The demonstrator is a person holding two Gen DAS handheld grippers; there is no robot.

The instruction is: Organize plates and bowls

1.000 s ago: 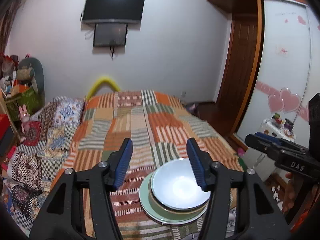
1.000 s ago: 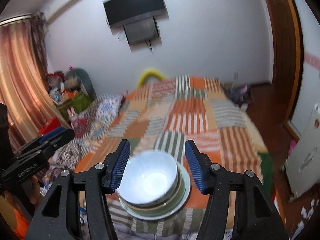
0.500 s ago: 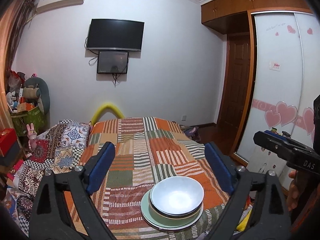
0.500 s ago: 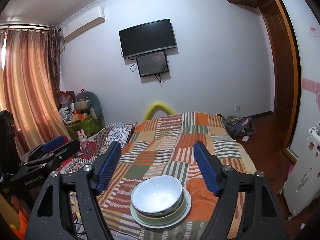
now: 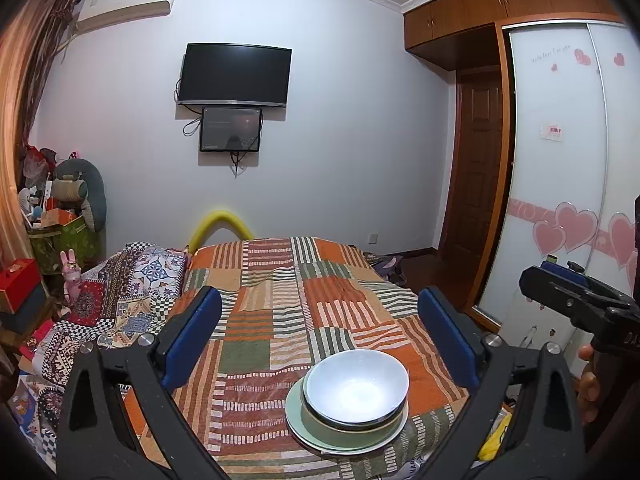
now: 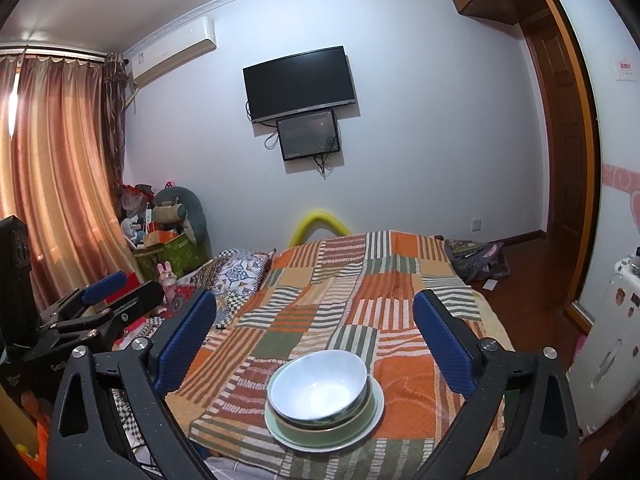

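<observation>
Item: a stack of crockery on the near end of a bed (image 5: 320, 292), over a patchwork quilt of striped orange, green and cream squares. A white bowl (image 5: 357, 386), round, glossy and deep, is nested in a darker-rimmed bowl (image 5: 320, 414), both seated on a pale green plate (image 5: 304, 430), flat and broad. The stack is found ahead of and below both grippers, slightly right of centre for the left gripper (image 5: 320, 340) and about central for the right gripper (image 6: 316, 340); neither hand is judged clearly nearer. Both pairs of jaws are opening wide, nothing between them, blue ribbed pads clear of the stack. No long axis is offered by the round pieces.
</observation>
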